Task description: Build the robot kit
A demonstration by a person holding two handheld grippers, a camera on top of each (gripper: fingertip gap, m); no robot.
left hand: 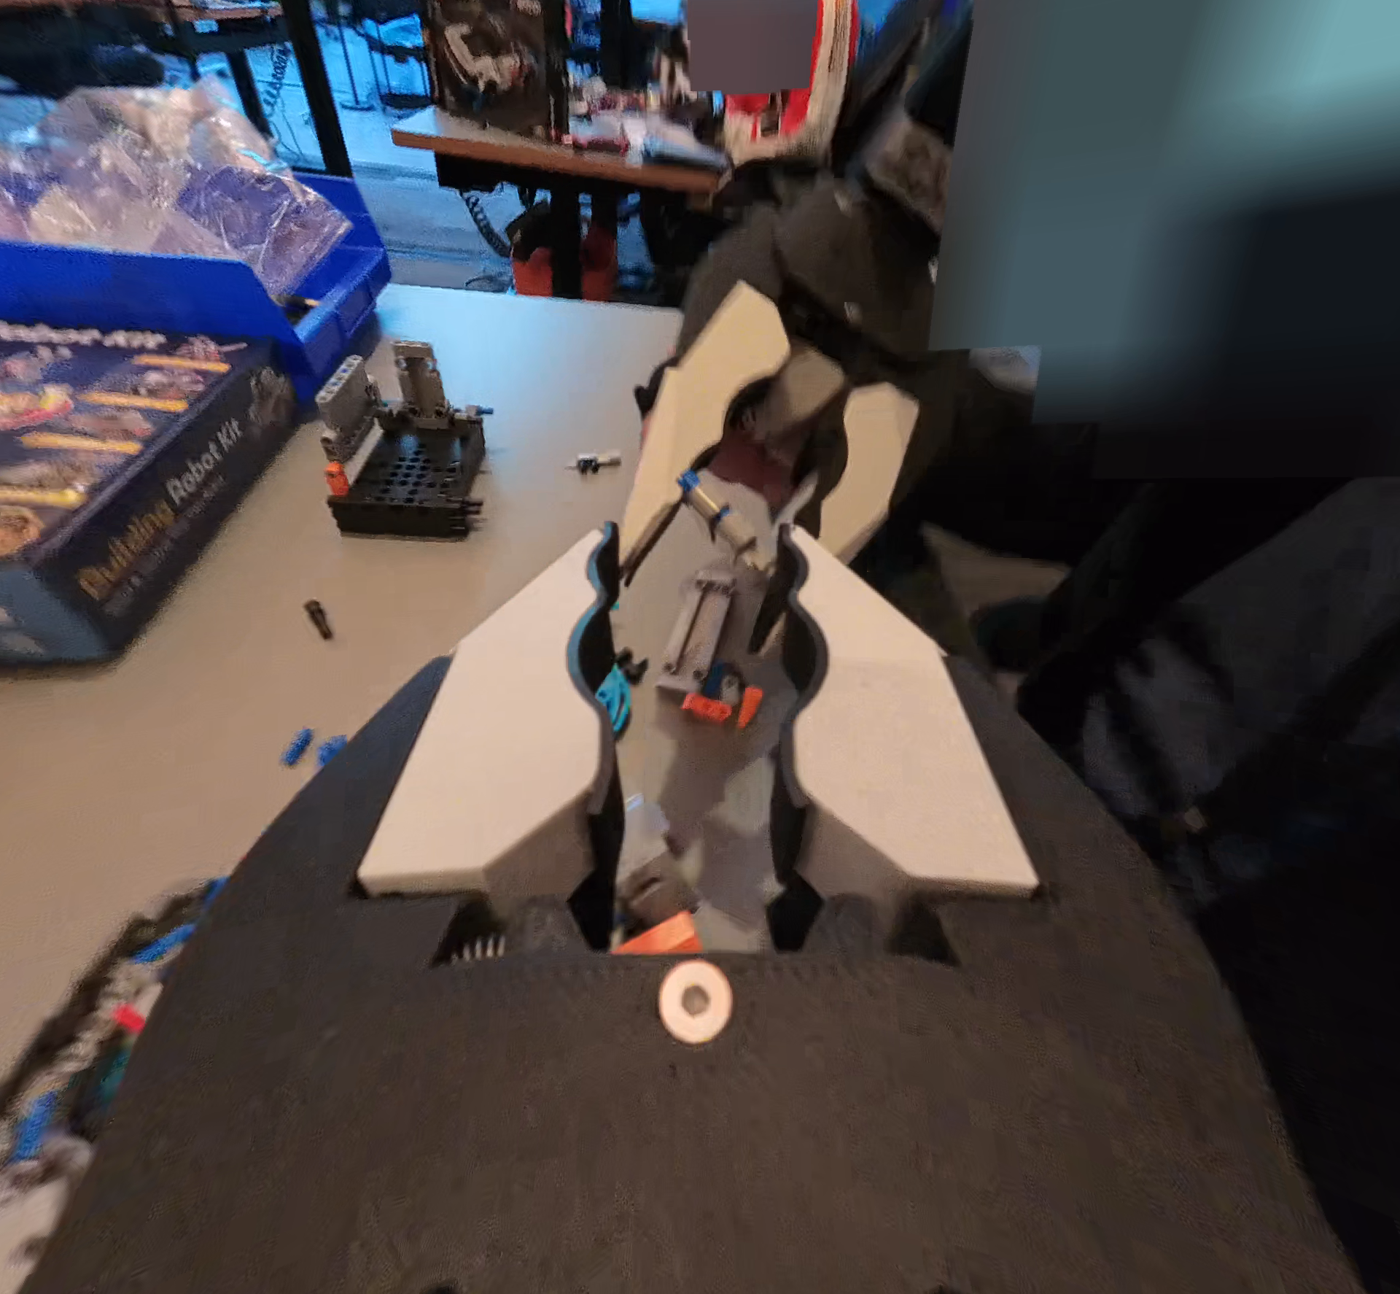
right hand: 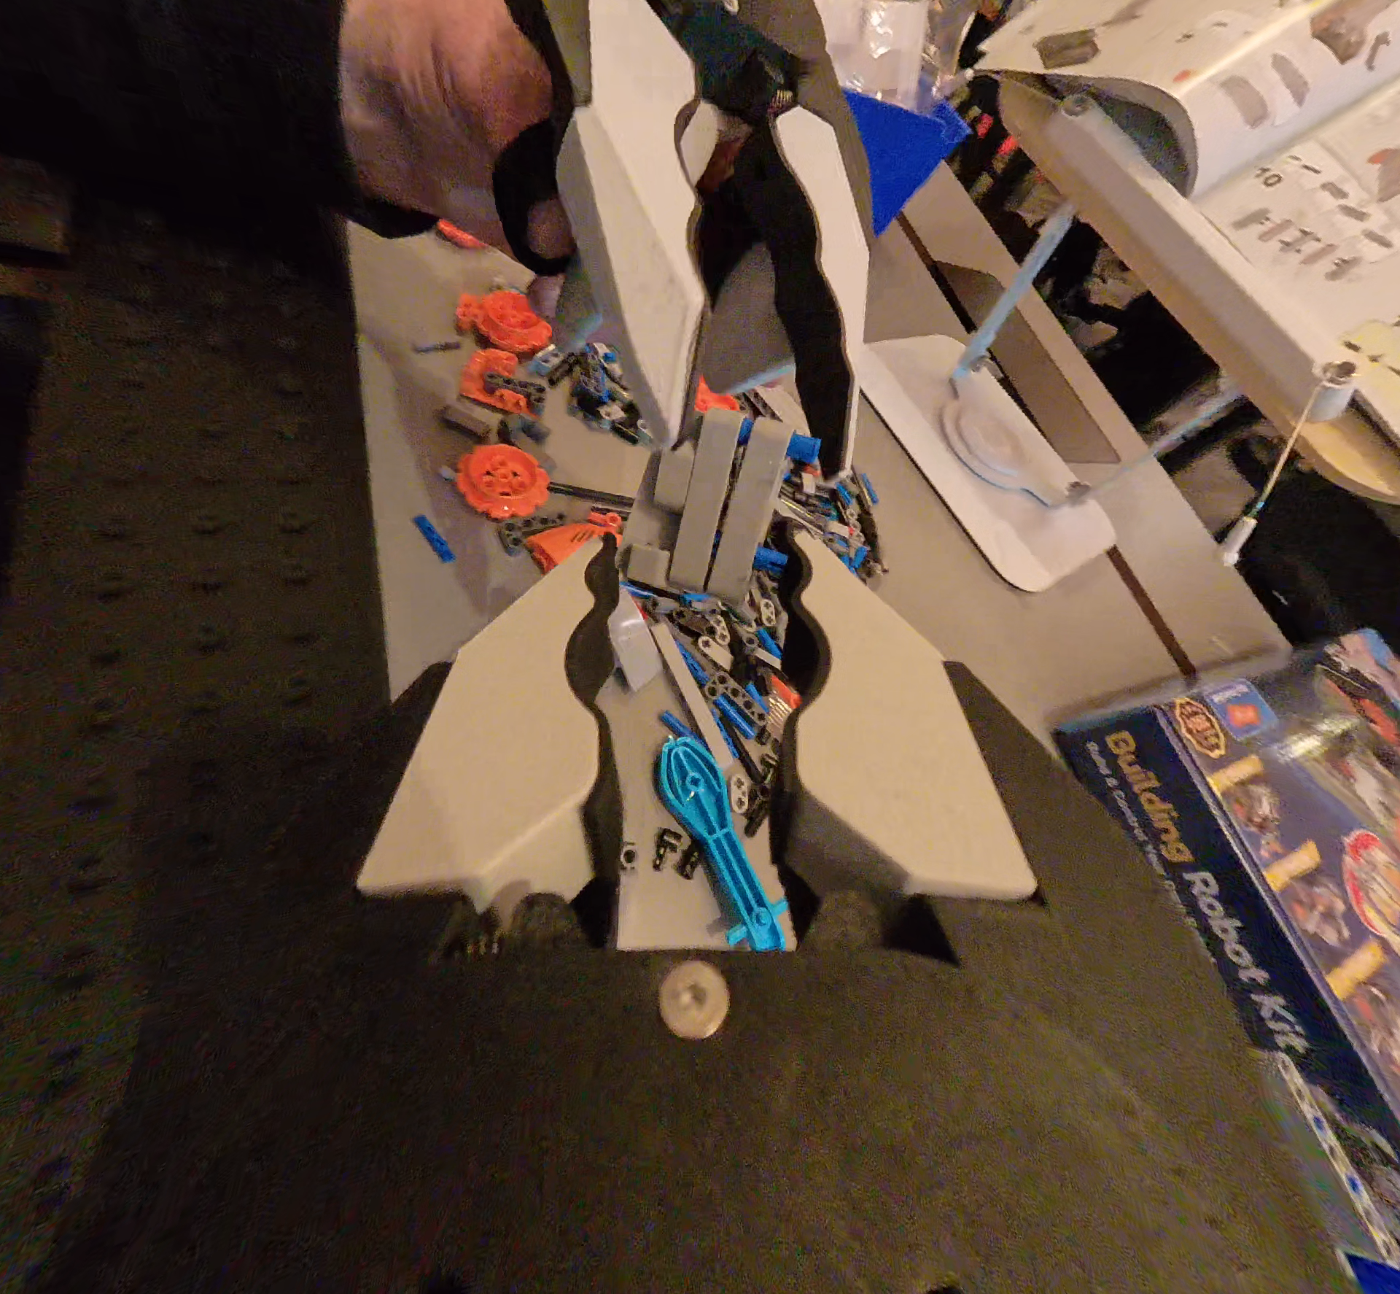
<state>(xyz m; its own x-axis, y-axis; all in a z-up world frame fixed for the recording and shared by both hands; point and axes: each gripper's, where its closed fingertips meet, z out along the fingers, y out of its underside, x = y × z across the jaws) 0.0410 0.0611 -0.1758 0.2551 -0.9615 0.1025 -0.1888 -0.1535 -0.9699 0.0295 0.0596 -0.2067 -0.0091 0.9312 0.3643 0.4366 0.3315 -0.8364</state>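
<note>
My right gripper (right hand: pixel 701 549) is shut on a grey beam assembly with blue pins (right hand: pixel 704 507) and holds it upright above a pile of small parts (right hand: pixel 727 644). My left gripper (left hand: pixel 697 541) is open. It faces the right gripper, and its tips (right hand: pixel 754 456) straddle the far end of the assembly without clearly gripping it. In the left wrist view the assembly (left hand: pixel 716 511) shows end-on between the right gripper's grey fingers (left hand: pixel 712 386). A person's hand (right hand: pixel 439 98) holds the left gripper.
A cyan plastic tool (right hand: pixel 708 818) and orange wheels (right hand: pixel 504 481) lie on the grey table (left hand: pixel 189 727). A black-and-grey partial build (left hand: pixel 409 454), a kit box (left hand: pixel 114 485) and a blue bin (left hand: pixel 189 287) stand at the left. An open booklet on a white stand (right hand: pixel 985 454) is at the right. Both grippers' tips are close together, under 4 cm apart. Left tips and right tips are each some 30 centimeters from the black-and-grey partial build (left hand: pixel 409 454).
</note>
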